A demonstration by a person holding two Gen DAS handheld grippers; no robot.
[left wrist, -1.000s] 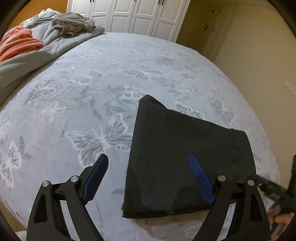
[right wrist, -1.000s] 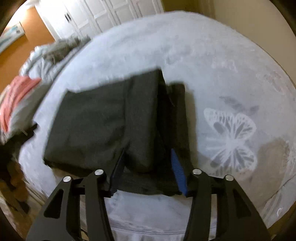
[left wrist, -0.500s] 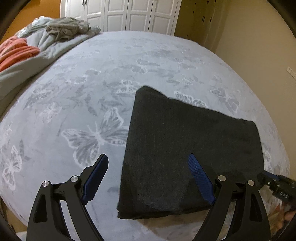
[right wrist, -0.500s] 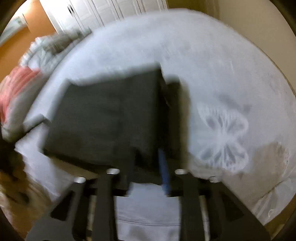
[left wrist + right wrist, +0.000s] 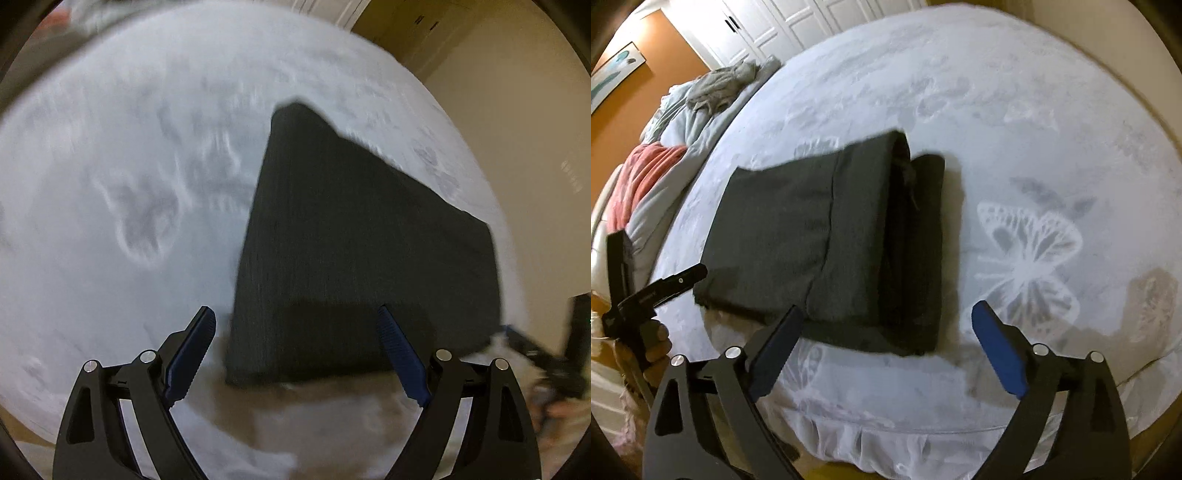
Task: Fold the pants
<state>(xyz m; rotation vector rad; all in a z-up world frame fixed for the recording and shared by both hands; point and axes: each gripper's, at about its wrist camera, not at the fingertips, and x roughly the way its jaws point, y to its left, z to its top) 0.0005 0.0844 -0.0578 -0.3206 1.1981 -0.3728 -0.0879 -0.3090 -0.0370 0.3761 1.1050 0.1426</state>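
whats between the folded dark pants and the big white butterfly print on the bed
Only bare grey bedspread separates the pants from the butterfly print, as the right wrist view shows.

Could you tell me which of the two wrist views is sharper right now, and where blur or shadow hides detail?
Left wrist view: motion-blurred, the bedspread print smeared, the dark pants soft-edged, only the left gripper crisp. Right wrist view: sharper, a butterfly readable, the pants' folds in deep shadow; fisheye bends the bed's edge in both.
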